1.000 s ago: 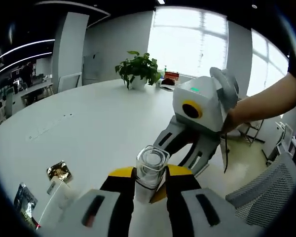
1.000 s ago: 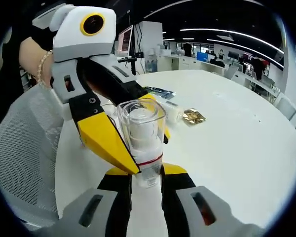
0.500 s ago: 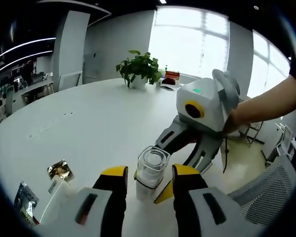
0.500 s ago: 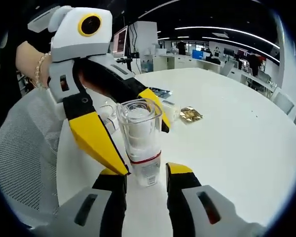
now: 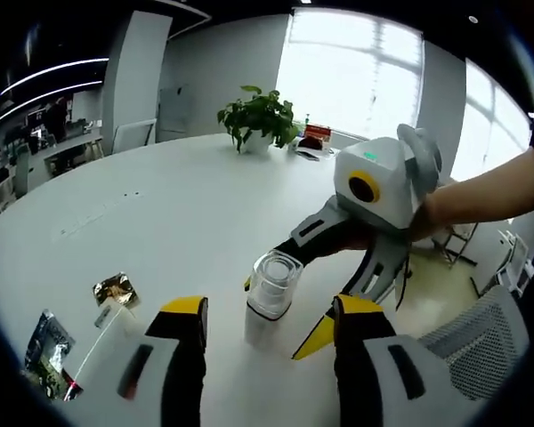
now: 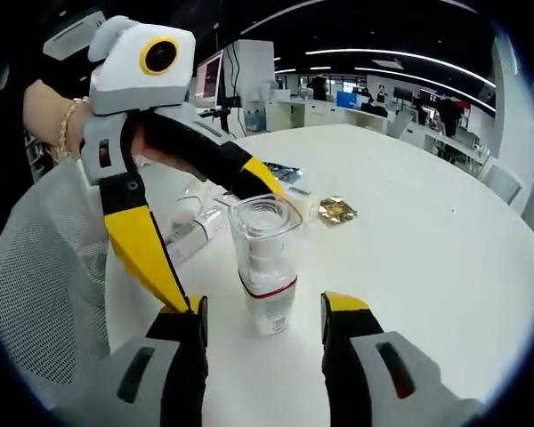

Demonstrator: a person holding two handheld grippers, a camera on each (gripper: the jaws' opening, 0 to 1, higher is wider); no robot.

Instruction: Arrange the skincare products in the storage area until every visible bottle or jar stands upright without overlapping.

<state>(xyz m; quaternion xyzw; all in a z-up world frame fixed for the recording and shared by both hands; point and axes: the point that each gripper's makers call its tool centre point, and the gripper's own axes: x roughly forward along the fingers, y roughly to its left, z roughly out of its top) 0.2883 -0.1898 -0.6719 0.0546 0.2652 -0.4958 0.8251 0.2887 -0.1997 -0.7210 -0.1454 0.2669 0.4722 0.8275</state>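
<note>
A clear-capped bottle [image 5: 268, 297] with a white body and a red band [image 6: 268, 275] stands upright on the white table [image 5: 160, 222]. My left gripper [image 5: 271, 316] is open, its yellow-tipped jaws wide on either side of the bottle and clear of it. My right gripper [image 6: 263, 311] is open too, straddling the same bottle from the opposite side. The right gripper comes into the left gripper view [image 5: 356, 240], and the left gripper shows in the right gripper view [image 6: 151, 178]. A white tube [image 5: 102, 342] lies flat at the lower left.
A gold sachet [image 5: 114, 289] and a dark sachet [image 5: 46, 342] lie near the tube. A potted plant [image 5: 260, 120] stands at the table's far side. A grey mesh chair [image 6: 36, 285] sits by the table edge. Another gold sachet [image 6: 336, 210] lies beyond the bottle.
Both grippers have opened and let go of the bottle, which now stands free on the table. Their jaws have spread wide and drawn back a little.
</note>
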